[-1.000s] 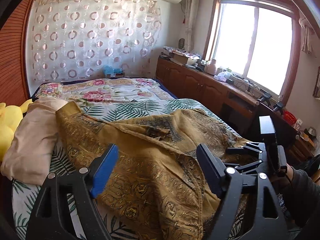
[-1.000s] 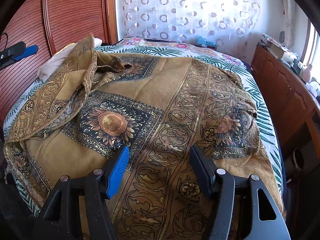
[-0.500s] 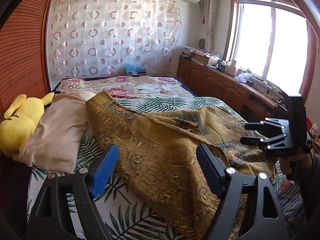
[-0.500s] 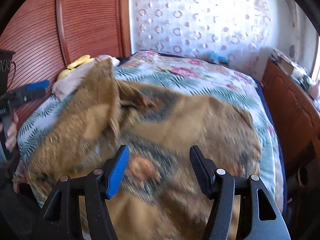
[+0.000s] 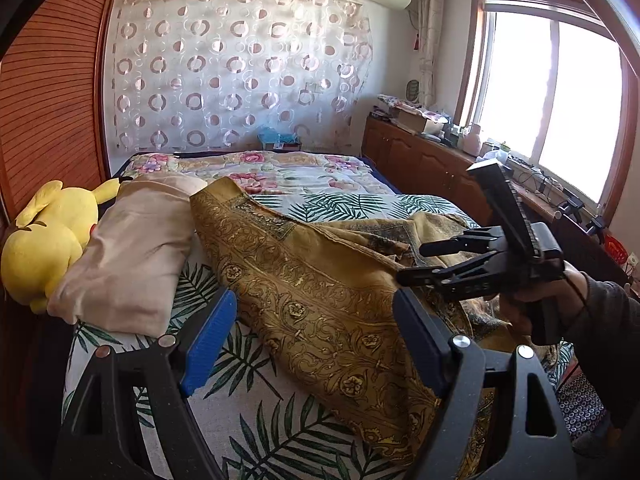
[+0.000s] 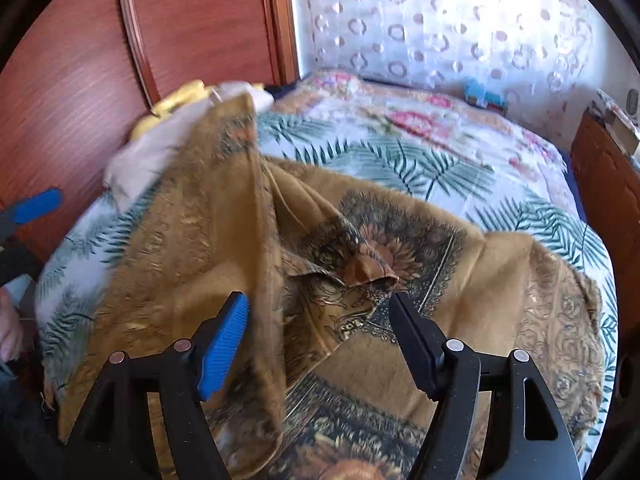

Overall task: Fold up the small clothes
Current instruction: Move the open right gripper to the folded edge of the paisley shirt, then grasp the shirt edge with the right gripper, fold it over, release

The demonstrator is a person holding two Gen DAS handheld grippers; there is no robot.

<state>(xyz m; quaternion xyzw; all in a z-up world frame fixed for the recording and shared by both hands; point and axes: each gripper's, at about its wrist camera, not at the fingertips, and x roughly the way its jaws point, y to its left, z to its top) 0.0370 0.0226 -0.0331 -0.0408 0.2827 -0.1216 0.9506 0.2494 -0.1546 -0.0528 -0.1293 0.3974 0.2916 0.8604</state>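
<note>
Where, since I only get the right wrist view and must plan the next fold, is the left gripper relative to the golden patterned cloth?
Observer: The left gripper is open over the left border of the golden patterned cloth, clamping nothing.
Operator: Anything beside the cloth on that side?
Observer: A folded beige cloth lies left of it on the palm-leaf bedsheet. Their edges meet toward the far end.
Operator: What is the yellow blur past that?
Observer: A yellow plush toy, lying against the beige cloth's left side.
</note>
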